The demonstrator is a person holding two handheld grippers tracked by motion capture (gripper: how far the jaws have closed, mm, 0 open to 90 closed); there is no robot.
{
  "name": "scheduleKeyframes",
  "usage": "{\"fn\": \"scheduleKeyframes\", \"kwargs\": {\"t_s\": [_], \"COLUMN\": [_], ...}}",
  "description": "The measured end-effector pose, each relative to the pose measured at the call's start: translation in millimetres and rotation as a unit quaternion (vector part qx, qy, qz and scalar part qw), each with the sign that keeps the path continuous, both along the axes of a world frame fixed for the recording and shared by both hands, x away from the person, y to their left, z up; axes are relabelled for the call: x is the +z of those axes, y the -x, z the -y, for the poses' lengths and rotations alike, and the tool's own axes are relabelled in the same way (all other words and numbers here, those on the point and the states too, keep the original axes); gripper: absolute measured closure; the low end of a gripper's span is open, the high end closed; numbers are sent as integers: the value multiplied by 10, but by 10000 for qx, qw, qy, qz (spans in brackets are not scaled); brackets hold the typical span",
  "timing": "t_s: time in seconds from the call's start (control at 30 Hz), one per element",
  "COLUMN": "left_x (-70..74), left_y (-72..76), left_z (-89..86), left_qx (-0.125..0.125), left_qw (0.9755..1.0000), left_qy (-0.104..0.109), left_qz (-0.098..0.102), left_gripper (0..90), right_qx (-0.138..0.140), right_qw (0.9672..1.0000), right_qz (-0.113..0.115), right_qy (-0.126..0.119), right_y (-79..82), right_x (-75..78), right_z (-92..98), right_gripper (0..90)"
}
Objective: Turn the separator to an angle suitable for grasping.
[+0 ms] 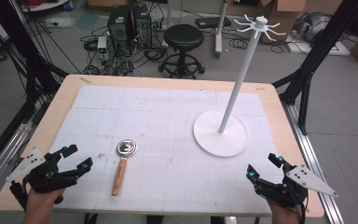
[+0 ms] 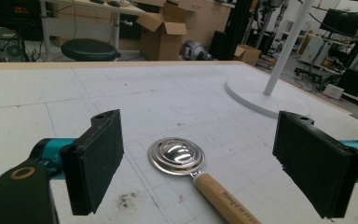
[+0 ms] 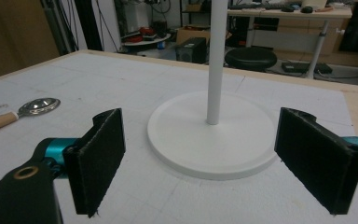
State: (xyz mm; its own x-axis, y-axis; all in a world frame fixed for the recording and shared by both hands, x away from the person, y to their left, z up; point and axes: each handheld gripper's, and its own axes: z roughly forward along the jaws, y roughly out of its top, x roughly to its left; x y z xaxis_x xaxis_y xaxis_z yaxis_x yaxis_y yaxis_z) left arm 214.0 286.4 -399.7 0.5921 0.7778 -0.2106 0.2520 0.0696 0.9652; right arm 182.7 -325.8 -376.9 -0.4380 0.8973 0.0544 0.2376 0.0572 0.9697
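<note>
Left gripper view showed our left gripper with jaws wide apart, empty, the wooden-handled metal scoop lying between them on the table. We judged clamping its handle squarely best; right gripper, apart too, waited right of the scoop.

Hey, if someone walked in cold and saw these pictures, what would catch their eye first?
Probably the tall white stand, rising from its round base on the right half of the table and ending in a ring of hooks. Next, the shiny metal spoon with a wooden handle, lying flat left of centre on the white mat. At the near edge, the left claw and right claw both wait open, holding nothing.
</note>
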Motion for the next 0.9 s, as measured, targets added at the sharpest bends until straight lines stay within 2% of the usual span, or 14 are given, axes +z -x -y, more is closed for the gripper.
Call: {"fn": "scheduleKeyframes", "kwargs": {"t_s": [0.23,0.33,0.47,0.5,0.53,0.57,0.6,0.63,0.67,0.7,0.73,0.77,0.87,0.9], "left_x": [5,23,24,18,18,8,0,-5,-20,-56,-56,-83,-158,-171], "left_y": [5,14,8,1,1,-5,-14,-19,-23,-32,-32,-31,-31,-34], "left_z": [11,78,193,279,279,332,379,419,495,605,605,672,862,895], "left_qx": [-7,-47,-244,-401,-401,-672,-900,-993,-1054,-1266,-1266,-1356,-1644,-1677], "left_qw": [10000,10000,9996,9989,9989,9974,9954,9942,9926,9885,9885,9860,9748,9729], "left_qy": [-18,-11,-141,-228,-228,-207,-211,-269,-408,-606,-606,-747,-1244,-1310], "left_qz": [2,-4,-32,-104,-104,-162,-247,-317,-440,-562,-562,-619,-852,-908], "left_gripper": [166,160,163,180,221,221,325,434,470,551,576,576,639,659], "right_qx": [-31,0,17,35,35,42,57,56,50,54,54,50,47,59], "right_qw": [9999,9998,9998,9998,9998,9998,9997,9997,9997,9997,9997,9997,9997,9997], "right_qz": [-28,-104,-143,-142,-142,-138,-173,-171,-183,-194,-194,-214,-197,-208], "right_qy": [-126,-168,-167,-147,-147,-138,-141,-151,-156,-132,-132,-144,-138,-121], "right_y": [-1,-18,-25,-36,-36,-41,-45,-50,-52,-52,-52,-48,-40,-38], "right_x": [3,-11,-24,-32,-32,-36,-43,-48,-51,-55,-55,-54,-50,-52], "right_z": [15,14,7,4,4,4,4,4,3,-2,-2,-6,-17,-21], "right_gripper": [148,148,148,148,148,148,148,148,148,148,148,148,148,148]}}
